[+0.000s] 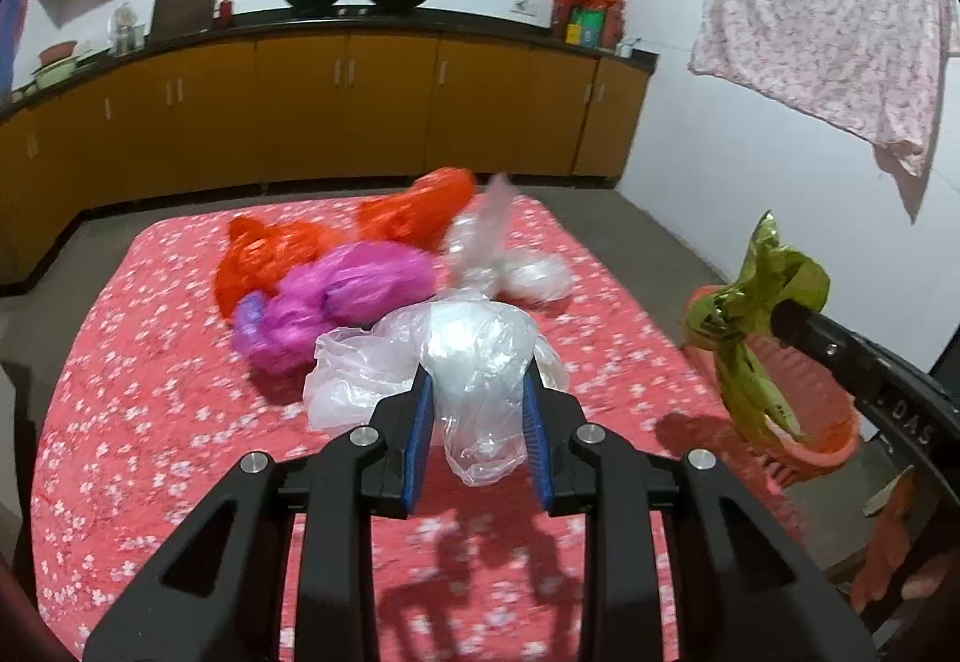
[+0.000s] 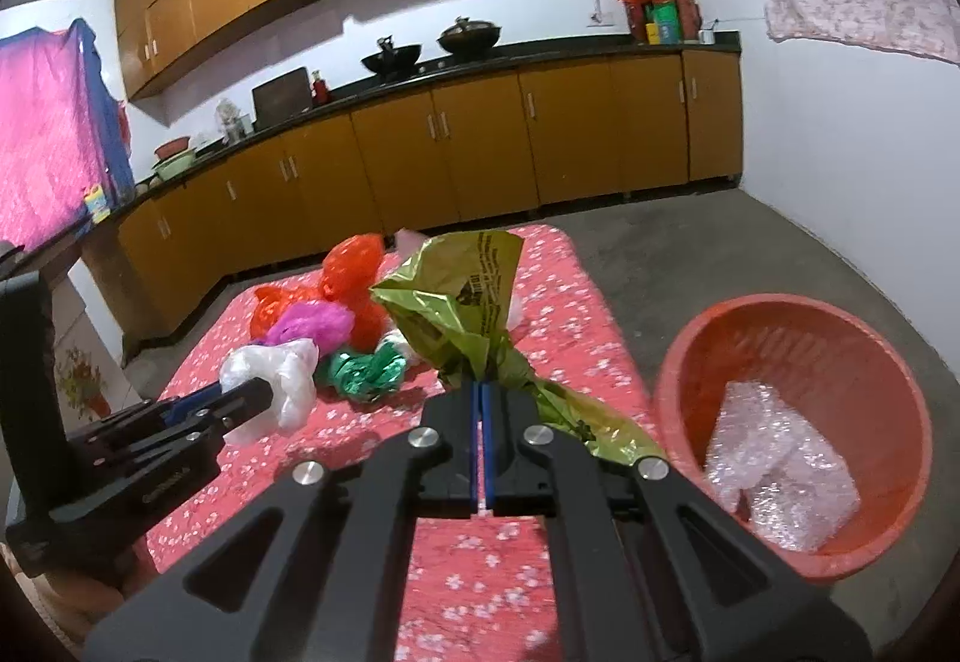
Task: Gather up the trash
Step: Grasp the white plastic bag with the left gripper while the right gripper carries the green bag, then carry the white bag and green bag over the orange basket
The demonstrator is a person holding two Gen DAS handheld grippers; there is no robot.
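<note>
My right gripper pinches olive-green printed bag, text unreadable, beside red basket; my left gripper clamps clear plastic bag mid-tablecloth

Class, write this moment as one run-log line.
left gripper: shut on clear plastic bag | right gripper: shut on green wrapper | orange basket: holds bubble wrap | table: bags remain

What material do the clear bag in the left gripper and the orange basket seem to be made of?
Clear bag: likely thin plastic film, glossy, since it crumples and shows bright highlights. Orange basket: probably rigid moulded plastic, fairly matte, with a smooth rim and ribbed, slotted walls.
</note>
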